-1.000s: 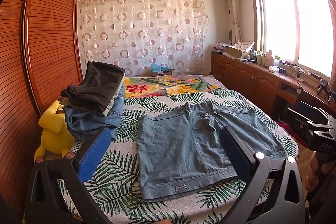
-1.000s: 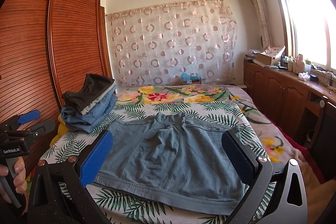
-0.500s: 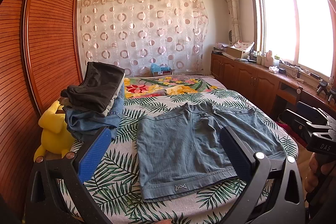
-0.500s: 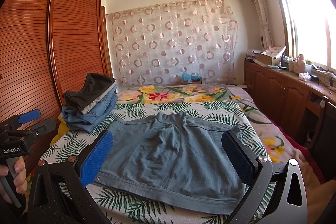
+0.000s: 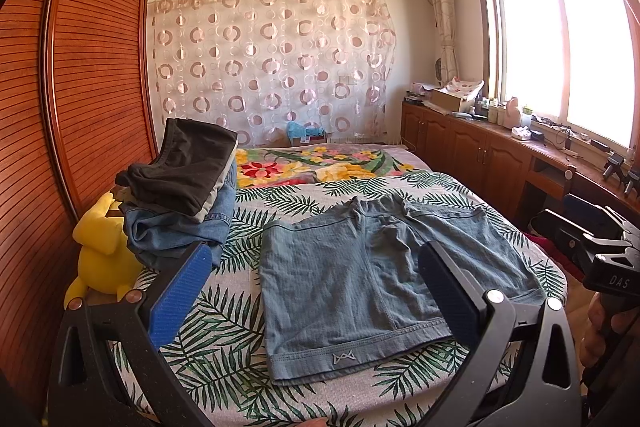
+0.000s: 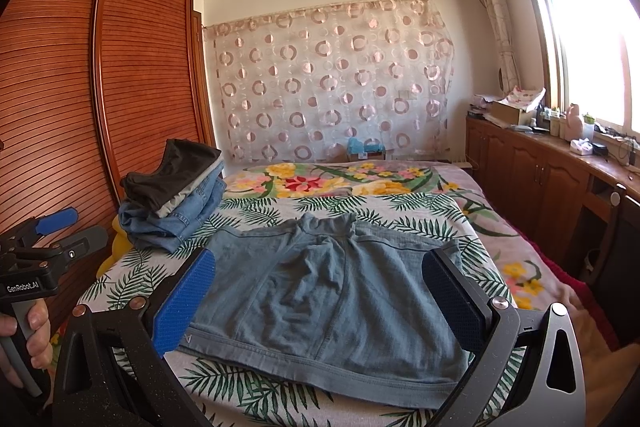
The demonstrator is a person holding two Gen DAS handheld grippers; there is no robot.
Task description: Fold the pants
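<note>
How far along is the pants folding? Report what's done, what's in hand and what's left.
Done: a stack of folded clothes sits at the bed's left side, and the blue shorts lie spread flat on the leaf-print bedspread.
In hand: nothing; the left gripper and right gripper both hover open before the shorts.
Left: every fold of the shorts, then probably adding them to the stack.
</note>
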